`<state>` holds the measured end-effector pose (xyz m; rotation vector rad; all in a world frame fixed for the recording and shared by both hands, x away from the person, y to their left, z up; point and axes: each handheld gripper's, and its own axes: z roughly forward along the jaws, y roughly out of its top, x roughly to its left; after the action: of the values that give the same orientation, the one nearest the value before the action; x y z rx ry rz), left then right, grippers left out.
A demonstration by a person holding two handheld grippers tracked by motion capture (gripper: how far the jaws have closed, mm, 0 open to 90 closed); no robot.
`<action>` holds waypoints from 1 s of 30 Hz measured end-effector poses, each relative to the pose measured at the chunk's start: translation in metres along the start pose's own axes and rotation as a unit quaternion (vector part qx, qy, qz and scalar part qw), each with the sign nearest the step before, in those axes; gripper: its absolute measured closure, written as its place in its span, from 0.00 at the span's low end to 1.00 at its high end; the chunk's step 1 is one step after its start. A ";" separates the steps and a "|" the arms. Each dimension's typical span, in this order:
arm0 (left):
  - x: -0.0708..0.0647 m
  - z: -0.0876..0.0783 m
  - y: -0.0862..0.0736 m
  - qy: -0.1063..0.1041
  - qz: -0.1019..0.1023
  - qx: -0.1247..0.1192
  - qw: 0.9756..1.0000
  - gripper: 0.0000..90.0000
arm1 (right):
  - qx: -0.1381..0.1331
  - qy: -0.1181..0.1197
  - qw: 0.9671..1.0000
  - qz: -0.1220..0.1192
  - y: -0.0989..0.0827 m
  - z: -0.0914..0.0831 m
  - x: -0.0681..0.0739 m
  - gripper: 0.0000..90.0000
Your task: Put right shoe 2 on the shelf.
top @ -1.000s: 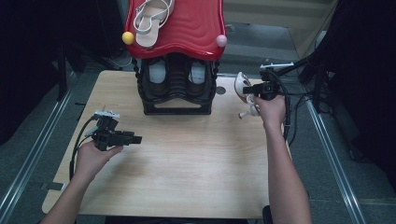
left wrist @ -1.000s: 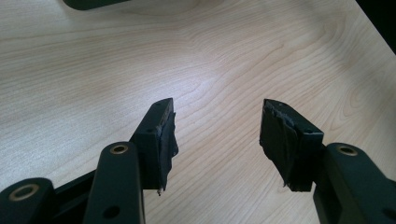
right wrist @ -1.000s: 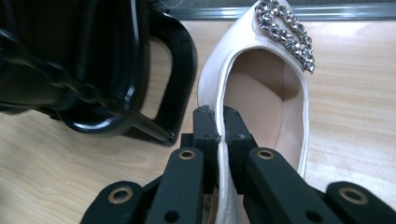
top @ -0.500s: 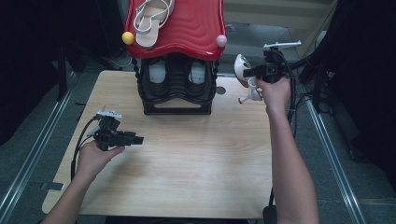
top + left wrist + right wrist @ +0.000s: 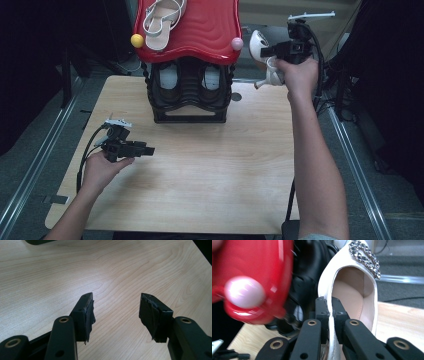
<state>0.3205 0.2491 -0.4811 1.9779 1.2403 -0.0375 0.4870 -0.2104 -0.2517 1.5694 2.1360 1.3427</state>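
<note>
A white high-heeled shoe (image 5: 262, 52) with a rhinestone ornament (image 5: 364, 257) hangs in the air to the right of the red rack top (image 5: 200, 27). My right gripper (image 5: 280, 50) is shut on the shoe's side wall (image 5: 329, 290), with the heel pointing down. A matching white sandal (image 5: 162, 17) lies on the red top at its left. My left gripper (image 5: 142, 149) rests low over the wooden table (image 5: 210, 170) at the left, jaws open with nothing between the pads (image 5: 87, 312).
The black shoe rack (image 5: 190, 92) stands at the table's far middle, with a yellow knob (image 5: 137, 40) and a pink knob (image 5: 237, 44) on the red top's corners. Metal rails (image 5: 350, 145) run along both table sides. Cables trail from both grippers.
My right gripper has lifted the white shoe from near the table's right edge up to the level of the red top. The left gripper has stayed in place.
</note>
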 end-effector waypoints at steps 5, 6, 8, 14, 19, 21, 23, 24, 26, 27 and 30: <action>-0.001 0.001 0.000 -0.002 0.004 0.003 1.000 0.51 | -0.014 0.003 1.000 -0.011 0.020 -0.015 0.016 0.98; -0.002 0.001 0.000 -0.002 0.004 0.004 1.000 0.51 | -0.017 0.000 1.000 -0.014 0.023 -0.018 0.019 0.98; -0.002 0.002 0.000 -0.002 0.003 0.004 1.000 0.51 | -0.023 -0.004 1.000 -0.021 0.034 -0.024 0.027 0.98; -0.003 0.002 0.000 -0.002 0.005 0.004 1.000 0.51 | -0.035 -0.011 0.999 -0.036 0.059 -0.037 0.049 0.98; -0.003 0.002 0.000 -0.004 0.009 0.006 1.000 0.51 | -0.041 -0.016 0.998 -0.050 0.077 -0.044 0.069 0.98; -0.004 0.002 0.000 -0.003 0.008 0.004 1.000 0.51 | -0.045 -0.015 0.997 -0.057 0.083 -0.044 0.078 0.98; -0.004 0.002 0.000 -0.004 0.008 0.004 1.000 0.51 | -0.045 -0.012 0.997 -0.061 0.088 -0.043 0.084 0.98; -0.004 0.001 0.000 -0.004 0.007 0.004 1.000 0.51 | -0.045 -0.011 0.997 -0.063 0.091 -0.041 0.090 0.98; -0.003 0.001 0.000 -0.005 0.008 0.004 1.000 0.51 | -0.043 -0.011 0.997 -0.070 0.095 -0.038 0.098 0.98; -0.003 0.001 0.000 -0.005 0.008 0.004 1.000 0.51 | -0.043 -0.010 0.996 -0.073 0.097 -0.036 0.103 0.98; -0.003 0.001 0.000 -0.006 0.008 0.004 1.000 0.51 | -0.043 -0.004 0.996 -0.079 0.102 -0.028 0.114 0.98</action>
<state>0.3189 0.2461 -0.4804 1.9919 1.2179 -0.0473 0.4903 -0.1271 -0.1205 1.3410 2.1175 1.3546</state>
